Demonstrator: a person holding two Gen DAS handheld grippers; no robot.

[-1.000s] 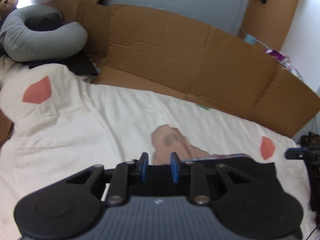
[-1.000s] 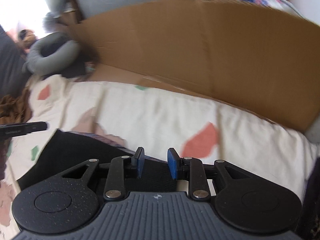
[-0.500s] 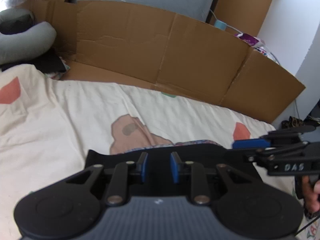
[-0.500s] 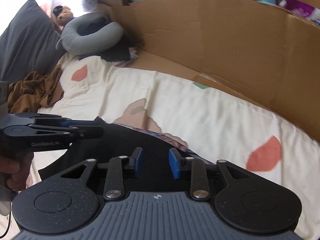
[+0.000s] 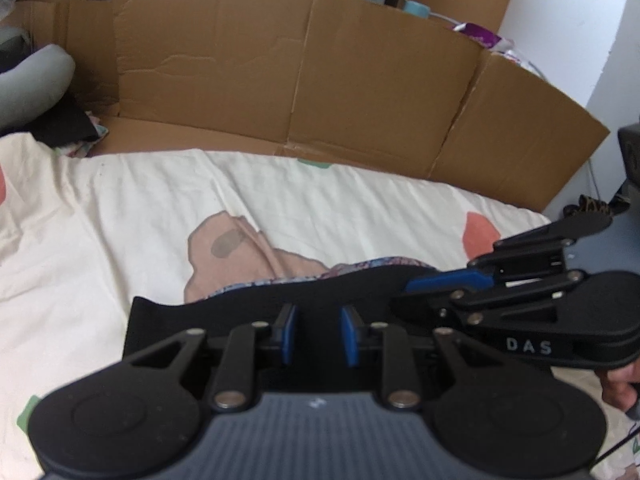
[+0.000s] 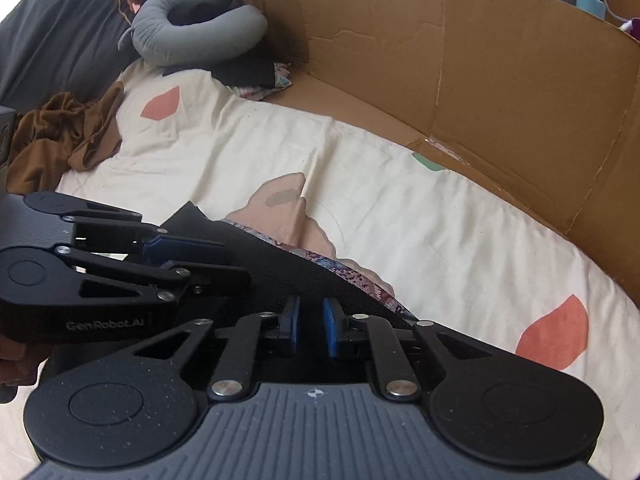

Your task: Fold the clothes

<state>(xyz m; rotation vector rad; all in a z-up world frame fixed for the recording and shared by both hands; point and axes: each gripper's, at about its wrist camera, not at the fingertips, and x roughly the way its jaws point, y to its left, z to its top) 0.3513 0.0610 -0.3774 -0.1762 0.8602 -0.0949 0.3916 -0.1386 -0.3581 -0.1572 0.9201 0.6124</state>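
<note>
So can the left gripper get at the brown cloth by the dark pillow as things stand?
Probably not without moving away first. The left gripper sits at the black garment beside the right gripper, whose jaws are closing over that garment. The brown cloth lies apart across open sheet; nothing blocks it.

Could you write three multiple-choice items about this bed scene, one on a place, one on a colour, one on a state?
1. Where does the brown garment lie?
A. on the sheet's left part
B. inside the cardboard
C. on the neck pillow

2. What colour is the garment between both grippers?
A. white
B. black
C. green

3. How is the neck pillow?
A. folded flat
B. hanging
C. curled in a ring

Answers: 1 A, it lies crumpled on the sheet; 2 B, the black garment shows; 3 C, it curves around.
</note>
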